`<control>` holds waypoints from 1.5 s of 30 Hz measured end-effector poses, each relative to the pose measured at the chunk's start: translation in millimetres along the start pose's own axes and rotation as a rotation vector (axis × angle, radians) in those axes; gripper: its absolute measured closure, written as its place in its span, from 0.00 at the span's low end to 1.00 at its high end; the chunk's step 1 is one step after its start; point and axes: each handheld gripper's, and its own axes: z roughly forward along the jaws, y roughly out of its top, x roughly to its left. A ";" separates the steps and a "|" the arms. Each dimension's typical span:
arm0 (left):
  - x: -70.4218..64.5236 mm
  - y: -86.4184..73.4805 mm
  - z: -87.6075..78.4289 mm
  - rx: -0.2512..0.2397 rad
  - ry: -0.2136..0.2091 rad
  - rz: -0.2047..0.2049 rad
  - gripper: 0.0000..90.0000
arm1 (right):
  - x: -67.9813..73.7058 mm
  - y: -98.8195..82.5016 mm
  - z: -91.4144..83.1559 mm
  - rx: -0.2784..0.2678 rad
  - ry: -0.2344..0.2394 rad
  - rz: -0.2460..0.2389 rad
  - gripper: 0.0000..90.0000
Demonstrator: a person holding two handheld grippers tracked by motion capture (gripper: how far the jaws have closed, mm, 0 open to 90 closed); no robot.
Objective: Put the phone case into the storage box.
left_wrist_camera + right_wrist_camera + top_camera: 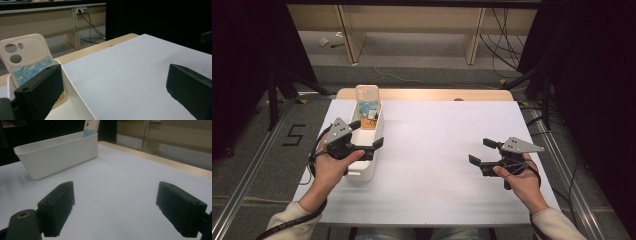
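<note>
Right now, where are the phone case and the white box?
cream phone case with round camera holes (28,53), left gripper view, on its back below the holes
long white plastic box (58,155), right gripper view, on its long side wall

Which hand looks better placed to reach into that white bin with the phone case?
Probably the left: the left gripper hangs open over the white bin, near the phone case. The right gripper is open far across the table.

A white oblong bin (368,150) is seen left of centre in the high view, on the white tabletop. A cream phone case (367,95) with a blue marbled insert is stood upright at its far end.
</note>
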 end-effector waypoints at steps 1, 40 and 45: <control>-0.4 -0.2 -0.5 -0.002 -0.005 0.001 0.02 | 0.1 0.1 -0.1 0.000 0.000 0.001 0.18; -6.4 -26.3 -20.3 0.021 -0.014 0.058 0.03 | -7.3 -3.1 -17.0 -0.001 -0.028 -0.019 0.18; -5.2 -26.4 -20.5 0.020 -0.011 0.055 0.03 | -9.4 -5.4 -20.4 -0.003 -0.035 -0.014 0.18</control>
